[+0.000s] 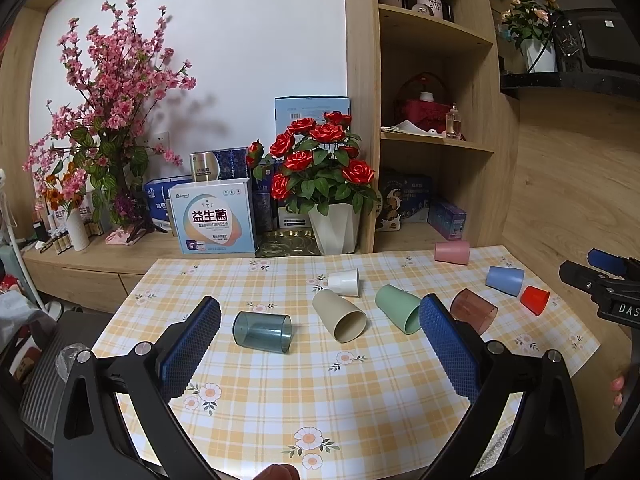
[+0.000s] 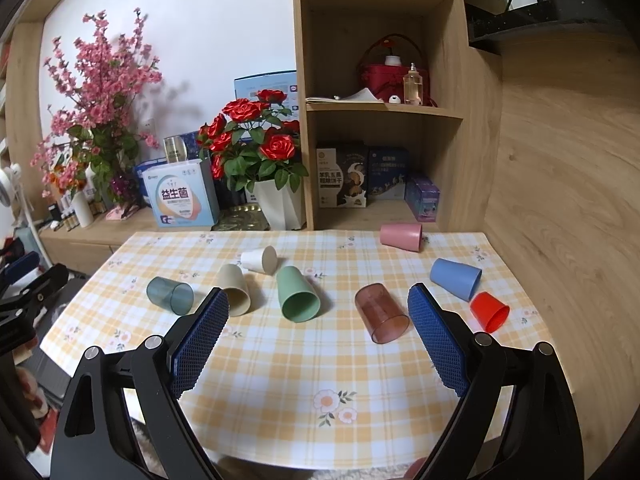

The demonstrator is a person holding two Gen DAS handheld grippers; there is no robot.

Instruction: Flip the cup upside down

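Note:
Several cups lie on their sides on the checked tablecloth (image 1: 280, 392): a clear teal cup (image 1: 262, 332) (image 2: 170, 295), a beige cup (image 1: 339, 316) (image 2: 235, 290), a white cup (image 1: 344, 282) (image 2: 260, 260), a green cup (image 1: 398, 308) (image 2: 298, 294), a clear brown cup (image 1: 474, 311) (image 2: 382, 314), a blue cup (image 1: 505, 280) (image 2: 456, 279), a red cup (image 1: 535, 300) (image 2: 489, 311) and a pink cup (image 1: 452, 252) (image 2: 401, 236). My left gripper (image 1: 320, 312) is open and empty, above the table in front of the teal and beige cups. My right gripper (image 2: 318, 300) is open and empty, in front of the green and brown cups.
A sideboard behind the table holds a red rose pot (image 1: 320, 184) (image 2: 260, 160), a pink blossom plant (image 1: 108, 120), and boxes (image 1: 212, 216). A wooden shelf unit (image 1: 432, 140) (image 2: 380, 120) stands at the back right. The right gripper shows at the left wrist view's right edge (image 1: 600, 284).

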